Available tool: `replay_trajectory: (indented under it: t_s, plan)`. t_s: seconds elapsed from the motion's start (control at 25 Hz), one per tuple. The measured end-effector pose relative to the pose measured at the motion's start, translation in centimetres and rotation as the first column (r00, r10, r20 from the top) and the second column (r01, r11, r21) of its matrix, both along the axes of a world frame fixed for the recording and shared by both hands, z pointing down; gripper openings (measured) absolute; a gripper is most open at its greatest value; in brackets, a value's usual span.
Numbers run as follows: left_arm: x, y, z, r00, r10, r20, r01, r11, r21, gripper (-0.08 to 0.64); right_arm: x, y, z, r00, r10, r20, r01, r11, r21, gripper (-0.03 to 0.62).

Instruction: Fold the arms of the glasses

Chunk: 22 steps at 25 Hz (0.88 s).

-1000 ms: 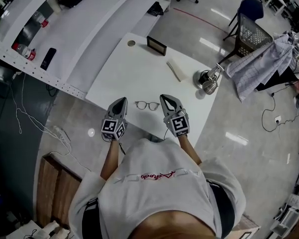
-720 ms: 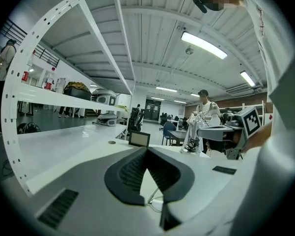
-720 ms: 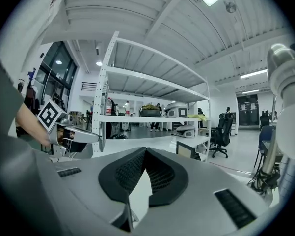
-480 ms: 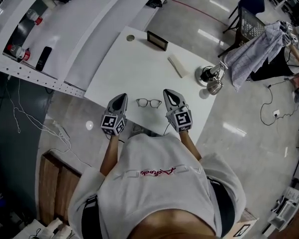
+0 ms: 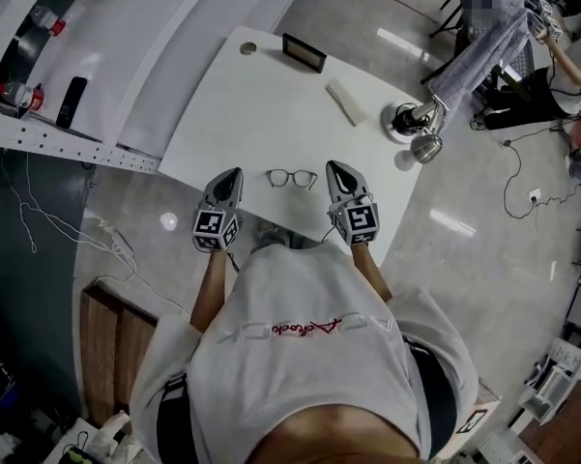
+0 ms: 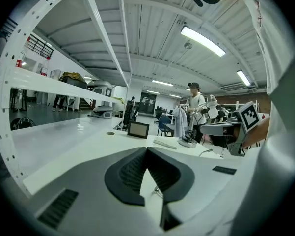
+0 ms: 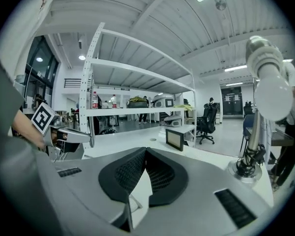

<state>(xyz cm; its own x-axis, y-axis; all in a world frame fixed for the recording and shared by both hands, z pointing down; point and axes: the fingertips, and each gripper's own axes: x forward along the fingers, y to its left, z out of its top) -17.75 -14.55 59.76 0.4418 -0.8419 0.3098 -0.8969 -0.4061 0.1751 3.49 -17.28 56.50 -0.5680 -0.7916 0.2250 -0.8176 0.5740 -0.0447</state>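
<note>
Bright, even light falls from ceiling strip lights (image 6: 201, 41), which flare white in both gripper views — the glossy floor (image 5: 445, 222) mirrors them in pale streaks. The white table (image 5: 261, 104) looks washed out, with little shadow at its near edge. Both gripper views bulge and darken toward round rims; the left gripper (image 6: 146, 150) and right gripper (image 7: 146, 150) loom close and soft.

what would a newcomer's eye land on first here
A small pair of glasses lies near the front edge of a white table, flanked by the left gripper and right gripper, both shut and empty. A silver lamp stands at the table's right edge.
</note>
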Motion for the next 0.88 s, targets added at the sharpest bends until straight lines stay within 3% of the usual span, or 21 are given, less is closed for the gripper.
replay_trajectory:
  t_s: [0.4,0.48,0.56,0.68,0.88]
  plan:
    - [1.2,2.1,5.4,0.998,0.068,0.008,-0.066,0.989,-0.132,0.006,2.8,4.4,8.3,0.999,0.019,0.046,-0.007,0.973,-0.232,0.031]
    - [1.5,2.0,6.3,0.994,0.105,0.044,-0.097,0.985,-0.141,0.006,2.7,4.5,9.3,1.0,-0.02,0.02,0.024,0.969,-0.245,0.031]
    - [1.8,1.9,7.6,0.977,0.168,0.128,-0.149,0.978,-0.149,0.006,2.3,4.6,10.2,0.993,-0.096,-0.063,0.078,0.967,-0.242,0.031]
    - [2.7,1.8,8.7,0.91,0.308,0.277,-0.271,0.949,-0.163,0.008,1.5,4.4,11.6,0.951,-0.217,-0.221,0.167,0.959,-0.228,0.031]
    - [3.8,1.7,10.8,0.719,0.515,0.467,-0.458,0.856,-0.239,0.008,0.8,4.2,14.1,0.835,-0.364,-0.413,0.282,0.927,-0.248,0.031]
